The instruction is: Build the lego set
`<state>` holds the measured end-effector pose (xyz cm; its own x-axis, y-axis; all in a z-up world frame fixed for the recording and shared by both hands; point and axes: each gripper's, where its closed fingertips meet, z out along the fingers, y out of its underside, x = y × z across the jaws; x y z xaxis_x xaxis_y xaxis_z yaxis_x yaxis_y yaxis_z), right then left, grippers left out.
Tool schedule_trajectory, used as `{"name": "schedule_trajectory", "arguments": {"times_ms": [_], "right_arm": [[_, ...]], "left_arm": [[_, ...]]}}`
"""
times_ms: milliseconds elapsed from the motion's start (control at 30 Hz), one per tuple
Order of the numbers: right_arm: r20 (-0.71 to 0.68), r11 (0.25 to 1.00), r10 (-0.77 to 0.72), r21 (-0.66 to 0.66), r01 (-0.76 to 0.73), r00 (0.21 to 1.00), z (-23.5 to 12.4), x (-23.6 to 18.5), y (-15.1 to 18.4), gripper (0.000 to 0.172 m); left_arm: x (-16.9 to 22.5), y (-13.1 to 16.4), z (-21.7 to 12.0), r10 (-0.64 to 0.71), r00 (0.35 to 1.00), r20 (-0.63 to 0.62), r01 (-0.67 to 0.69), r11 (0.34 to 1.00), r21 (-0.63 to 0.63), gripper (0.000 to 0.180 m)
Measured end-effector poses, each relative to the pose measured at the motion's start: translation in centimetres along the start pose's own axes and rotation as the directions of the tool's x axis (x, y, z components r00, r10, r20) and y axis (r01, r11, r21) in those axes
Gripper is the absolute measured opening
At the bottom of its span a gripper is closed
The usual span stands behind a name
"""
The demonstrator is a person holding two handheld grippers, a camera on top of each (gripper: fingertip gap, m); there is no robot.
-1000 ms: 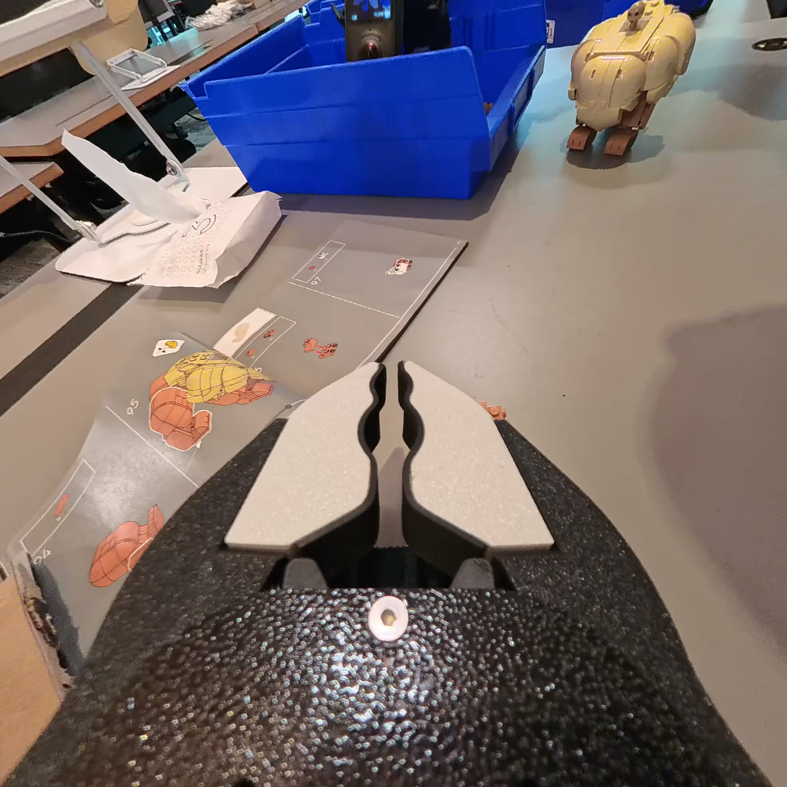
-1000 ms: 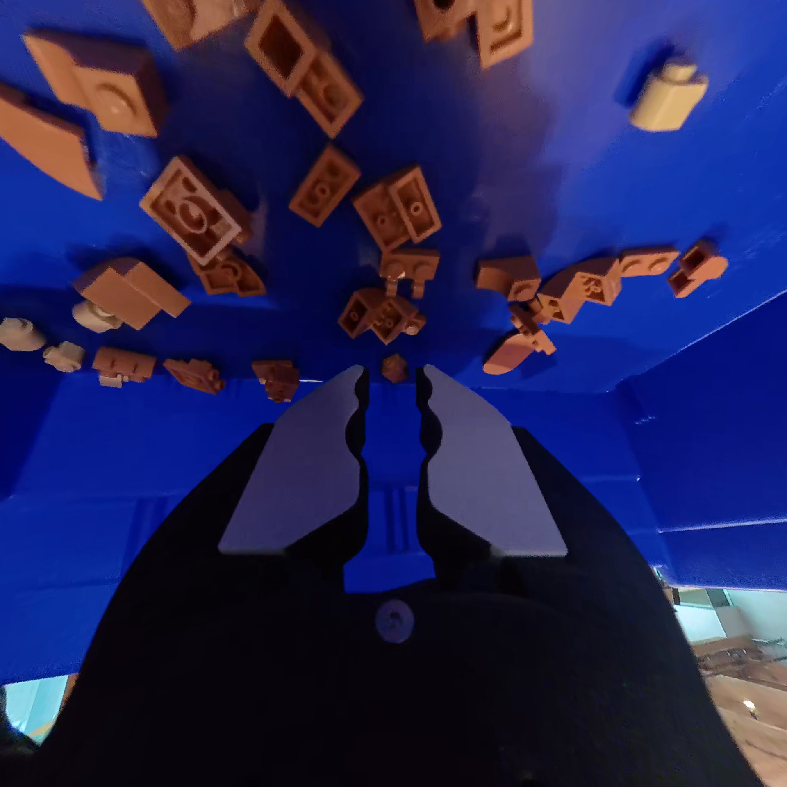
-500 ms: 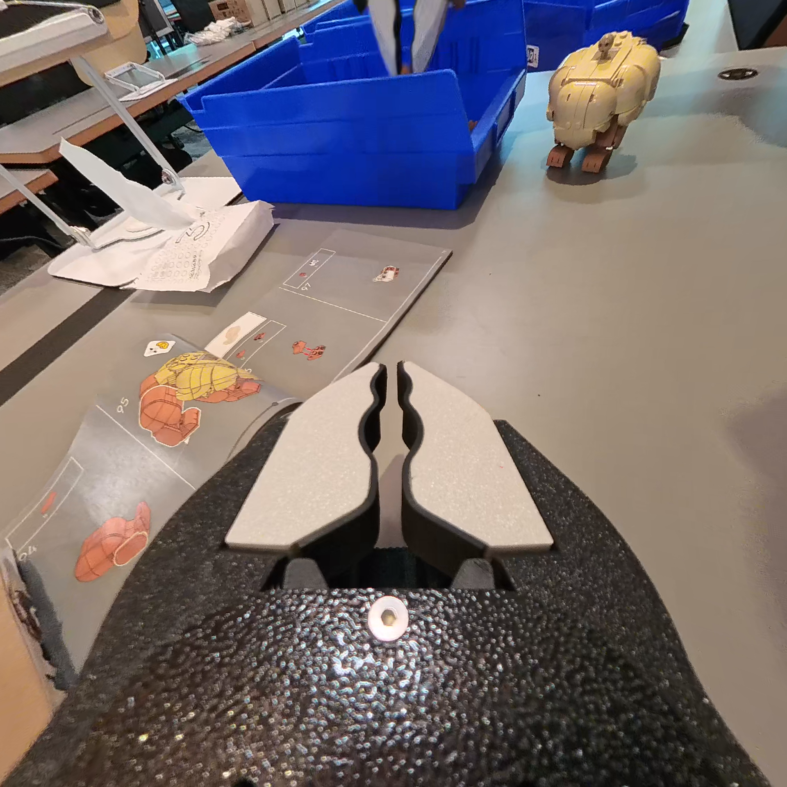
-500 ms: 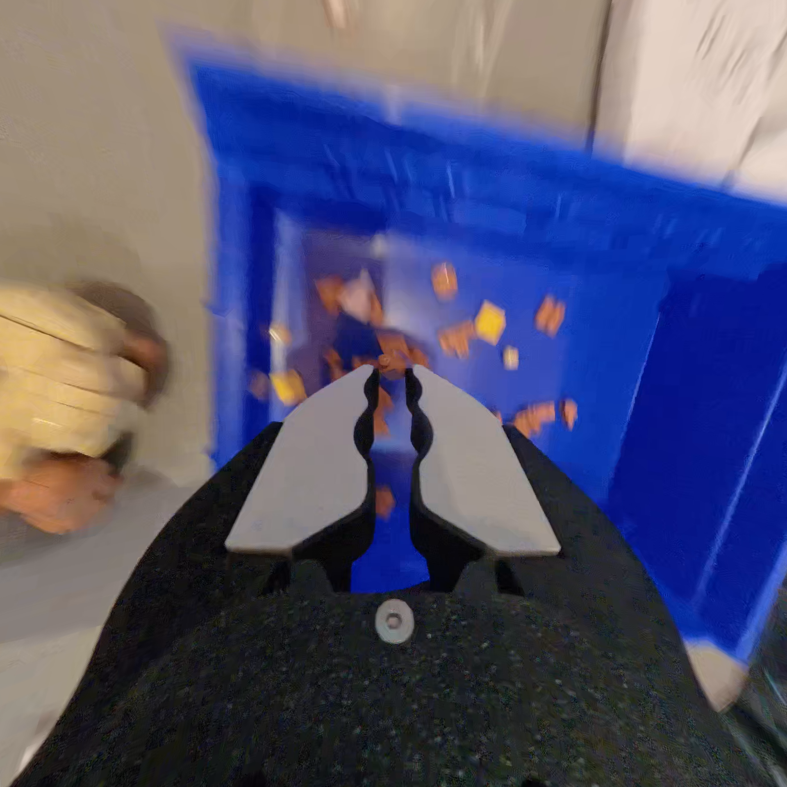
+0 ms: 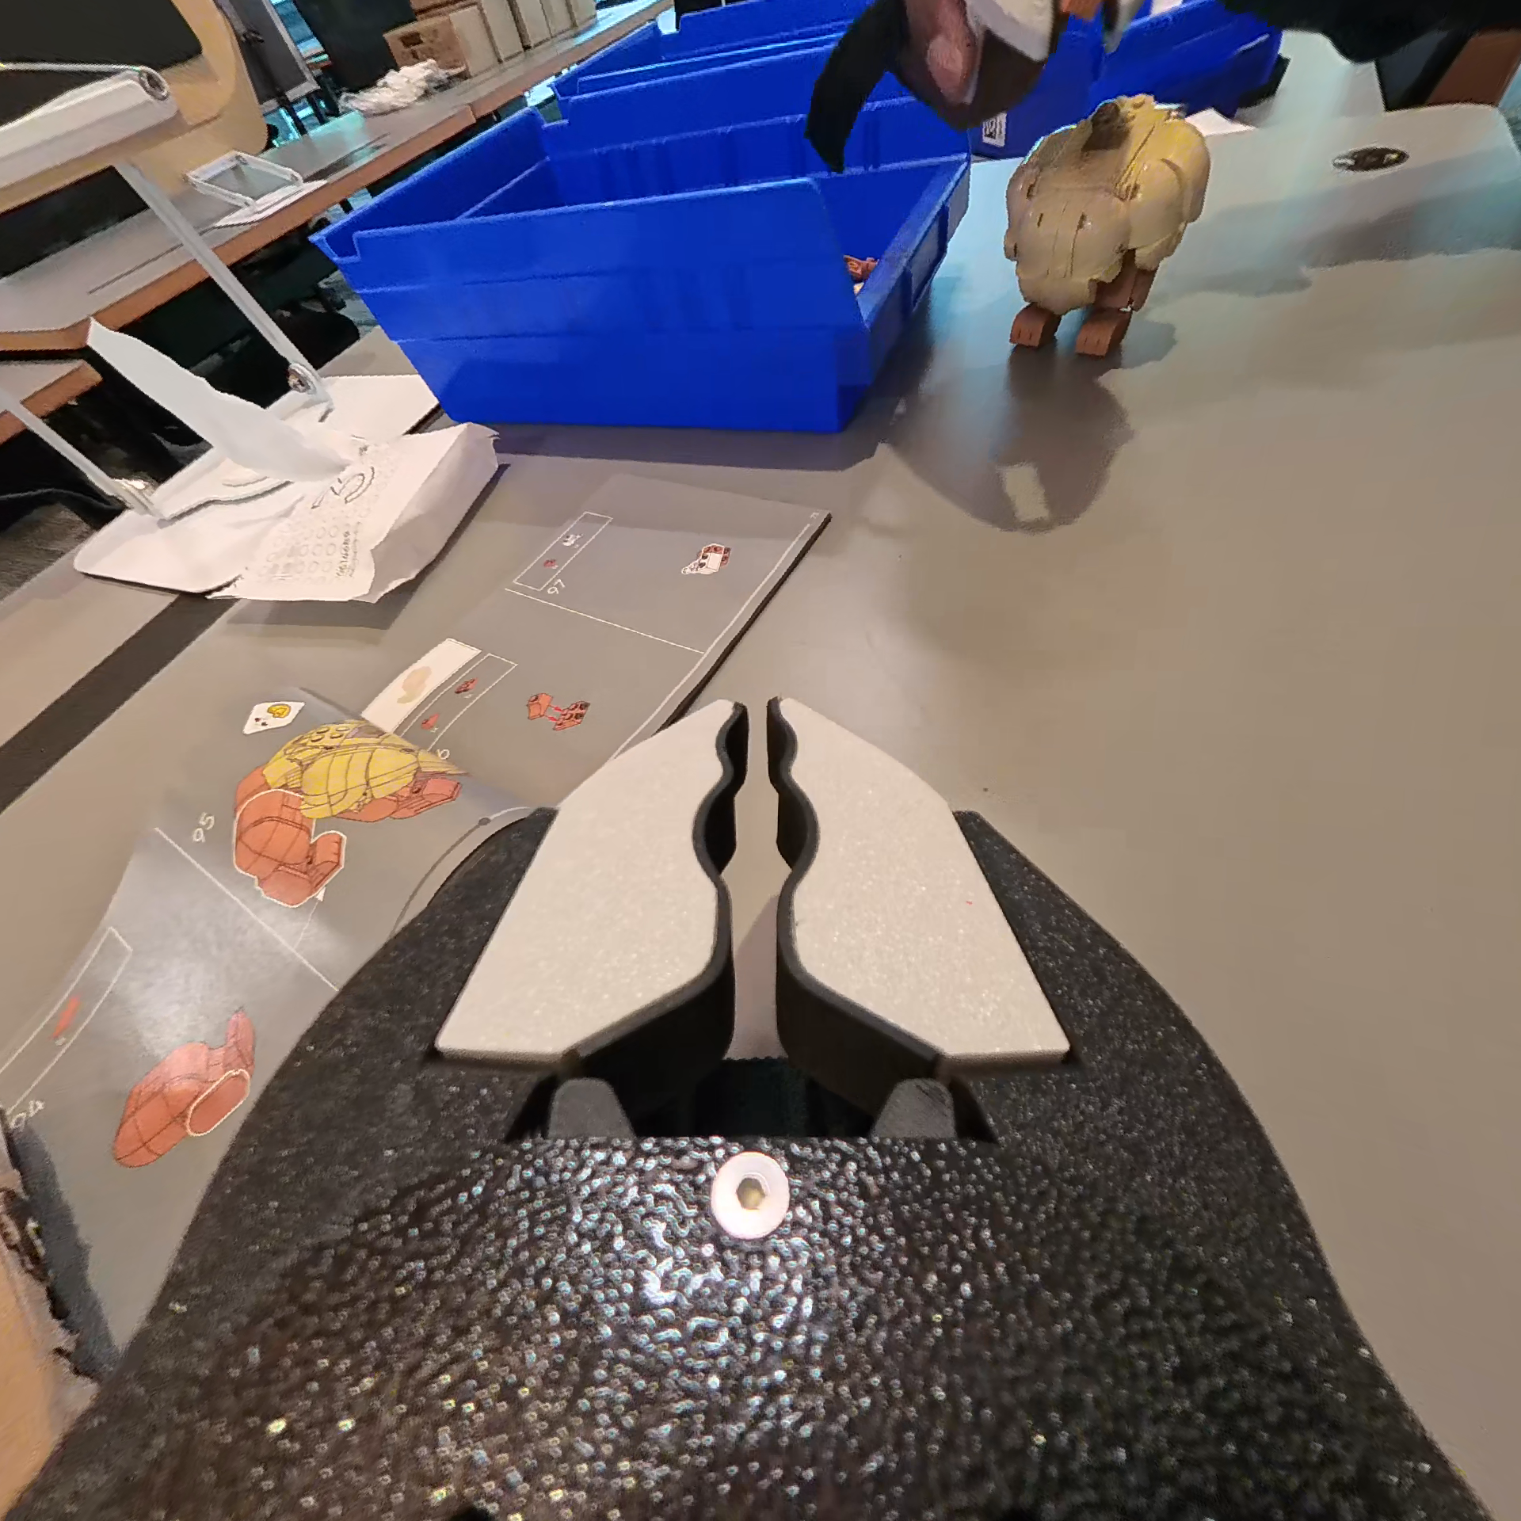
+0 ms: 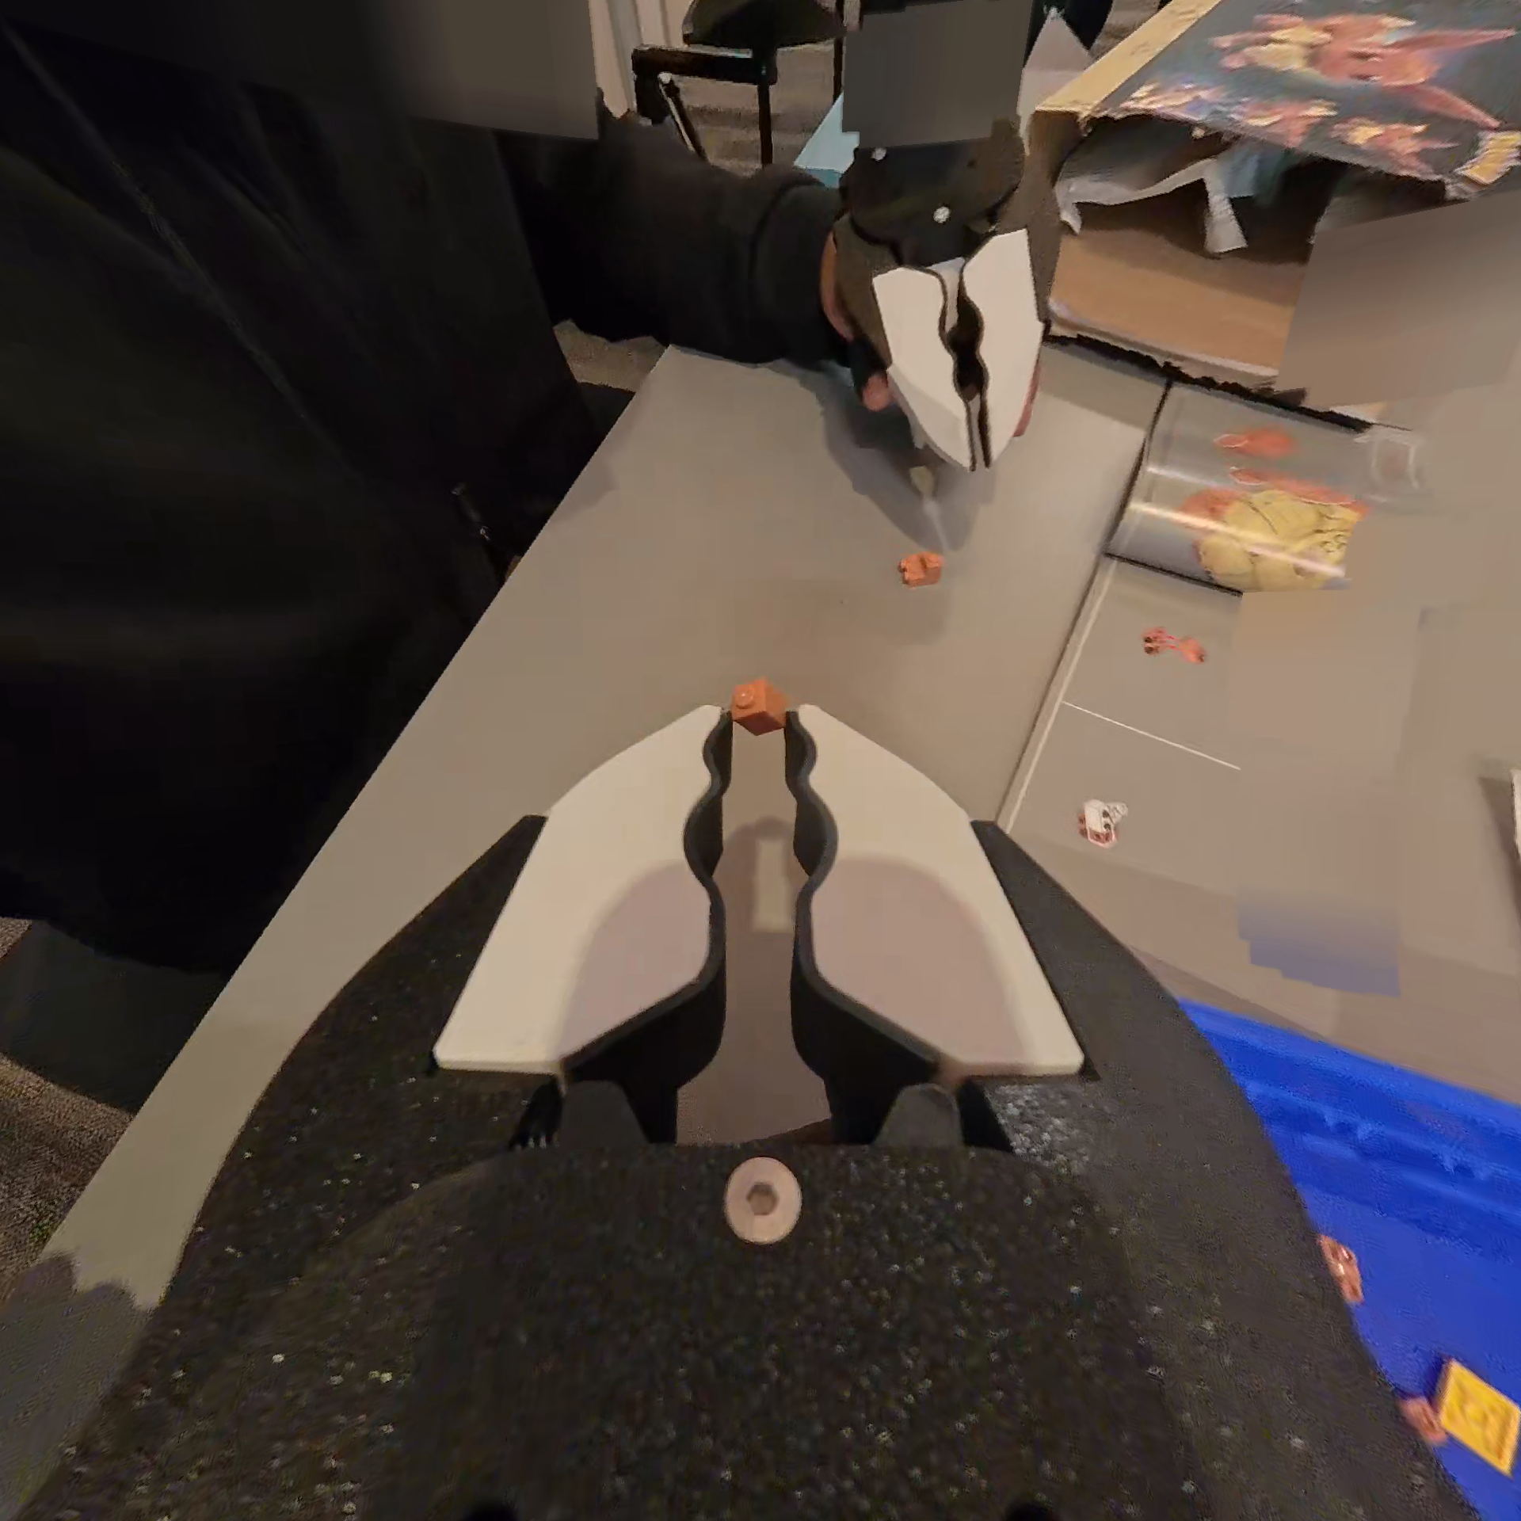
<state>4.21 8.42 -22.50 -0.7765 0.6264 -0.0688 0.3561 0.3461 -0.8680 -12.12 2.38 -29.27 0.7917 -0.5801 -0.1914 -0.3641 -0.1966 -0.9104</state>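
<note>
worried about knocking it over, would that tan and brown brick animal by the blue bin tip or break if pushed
The brick animal looks top-heavy on small brown feet, so it probably tips. Being built of clipped bricks, it may shed parts.

left tongs [image 5: 757,716]: nearly closed, bare, low over table | right tongs [image 6: 760,718]: tips pinching small brick

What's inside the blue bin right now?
The blue bin shows a few brown bricks and a yellow tile on its floor. The right gripper covers the rest.
</note>
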Motion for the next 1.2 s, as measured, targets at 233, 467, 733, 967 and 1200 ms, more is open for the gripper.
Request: {"name": "schedule_trajectory", "arguments": {"times_ms": [233, 467, 733, 967, 1200], "right_arm": [[-0.108, 0.994, -0.077, -0.085, 0.068, 0.991, 4.4, 1.1, -1.3, 0.012], [-0.211, 0.99, 0.071, -0.104, -0.095, 0.975, 10.4, 1.8, -1.4, 0.012], [-0.246, 0.923, 0.289, -0.184, -0.337, 0.925, 14.9, 4.0, 4.9, 0.012], [-0.309, 0.915, 0.295, -0.182, -0.361, 0.904, 14.8, 4.6, 5.7, 0.015], [-0.392, 0.926, 0.236, -0.186, -0.328, 0.889, 14.6, 4.8, 5.7, 0.025]], "left_arm": [[-0.1, -0.1, -0.1, 0.014, 1.0, 0.019, -0.014, 1.0, -0.003, 0.004], [0.2, 0.0, 0.0, 0.014, 1.0, -0.002, -0.014, 1.0, -0.009, 0.004], [0.6, 0.7, 0.2, 0.014, 1.0, -0.023, -0.015, 0.999, -0.04, 0.005], [0.8, 0.8, 0.4, 0.012, 0.999, -0.037, -0.014, 0.999, -0.048, 0.005], [0.9, 1.3, 0.6, 0.006, 0.999, -0.04, -0.009, 0.998, -0.061, 0.005]]}}
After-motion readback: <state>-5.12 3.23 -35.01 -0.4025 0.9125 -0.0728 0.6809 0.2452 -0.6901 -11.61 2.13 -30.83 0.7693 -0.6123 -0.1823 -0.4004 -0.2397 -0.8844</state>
